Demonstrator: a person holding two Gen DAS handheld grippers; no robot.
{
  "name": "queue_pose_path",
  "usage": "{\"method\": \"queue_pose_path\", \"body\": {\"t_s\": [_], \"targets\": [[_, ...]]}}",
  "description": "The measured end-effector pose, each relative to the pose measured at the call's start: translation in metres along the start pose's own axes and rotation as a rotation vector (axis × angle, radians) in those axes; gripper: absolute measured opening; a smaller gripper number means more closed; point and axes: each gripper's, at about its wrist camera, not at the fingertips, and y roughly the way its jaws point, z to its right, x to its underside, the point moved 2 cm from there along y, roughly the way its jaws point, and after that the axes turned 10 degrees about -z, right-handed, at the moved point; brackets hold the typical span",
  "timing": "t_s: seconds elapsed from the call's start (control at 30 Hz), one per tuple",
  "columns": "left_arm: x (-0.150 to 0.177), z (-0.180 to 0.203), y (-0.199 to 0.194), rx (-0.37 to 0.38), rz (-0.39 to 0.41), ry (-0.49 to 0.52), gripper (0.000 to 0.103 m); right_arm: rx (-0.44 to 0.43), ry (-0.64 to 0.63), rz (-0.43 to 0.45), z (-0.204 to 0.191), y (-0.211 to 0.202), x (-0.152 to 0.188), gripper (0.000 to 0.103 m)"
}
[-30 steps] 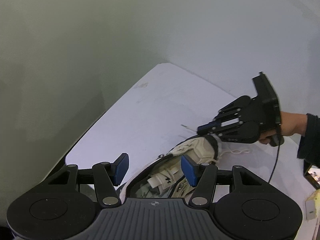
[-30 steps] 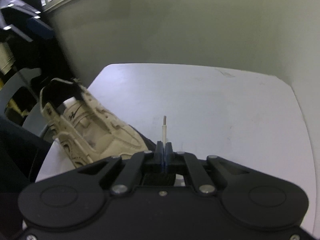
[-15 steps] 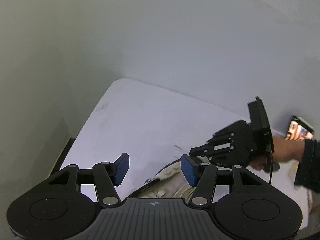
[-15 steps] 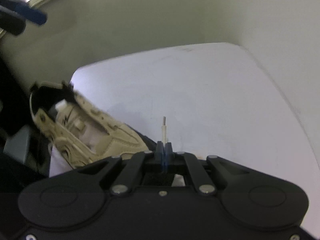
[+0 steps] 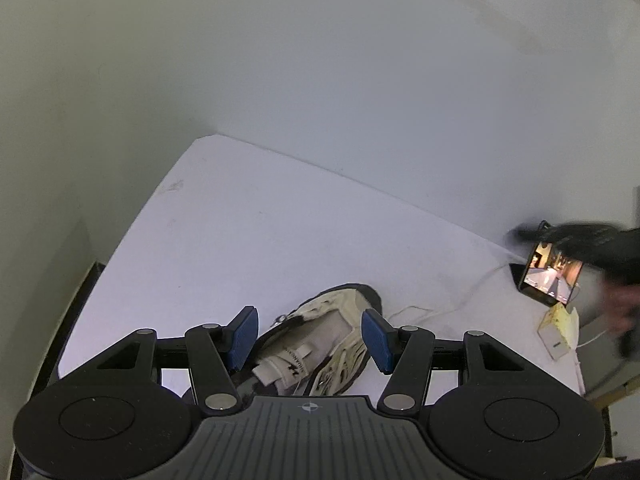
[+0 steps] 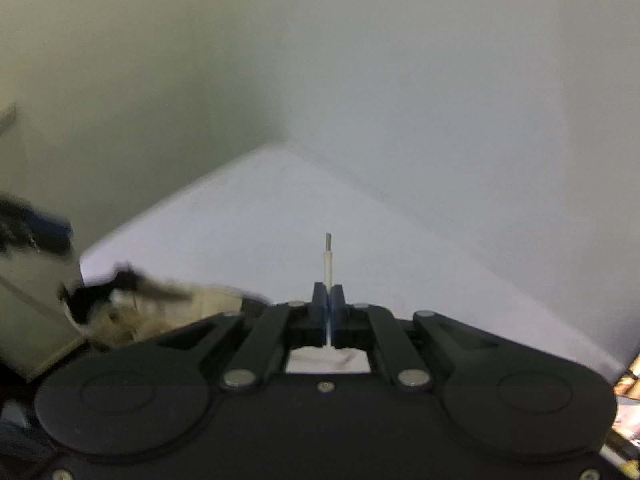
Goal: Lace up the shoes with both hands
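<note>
A beige and white shoe (image 5: 320, 340) with black trim lies on the white table (image 5: 280, 220), toe pointing away. My left gripper (image 5: 308, 338) hovers over it, open, its blue pads either side of the tongue and clear of it. A thin white lace (image 5: 460, 304) runs from the toe area off to the right, toward my right gripper (image 5: 520, 235), a dark blur held up by a hand (image 5: 620, 304). In the right wrist view my right gripper (image 6: 328, 296) is shut on the lace tip (image 6: 328, 260), which sticks out past the pads. The shoe (image 6: 160, 308) is blurred at lower left.
A phone (image 5: 550, 276) with a lit screen stands at the table's right edge, with a small yellow and white box (image 5: 558, 332) beside it. Pale walls close in behind the table's far corner (image 6: 280, 152). The table's left edge drops to a dark gap (image 5: 80, 292).
My right gripper has swung up and away to the right of the shoe, still shut on the lace tip, drawing the lace out. The left gripper has tipped down over the shoe.
</note>
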Motion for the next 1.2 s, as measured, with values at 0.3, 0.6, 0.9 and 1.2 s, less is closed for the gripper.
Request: {"method": "queue_pose_path", "body": {"t_s": [0.3,0.6,0.9,1.2], "targets": [[-0.014,0.034,-0.004,-0.078,0.03,-0.063,0.052,-0.04,0.09,0.119,0.068,0.016,-0.013,0.0],[-0.014,0.09,0.02,-0.21,-0.041,0.004,0.052,0.029,-0.06,-0.149,0.112,0.186,0.004,0.013],[0.002,0.119,0.039,-0.239,-0.122,-0.004,0.052,-0.456,-0.525,-0.235,0.028,0.185,0.041,0.047],[0.006,0.116,0.034,-0.197,-0.124,0.034,0.052,-0.358,-0.707,-0.321,-0.003,0.234,0.052,0.028]]}}
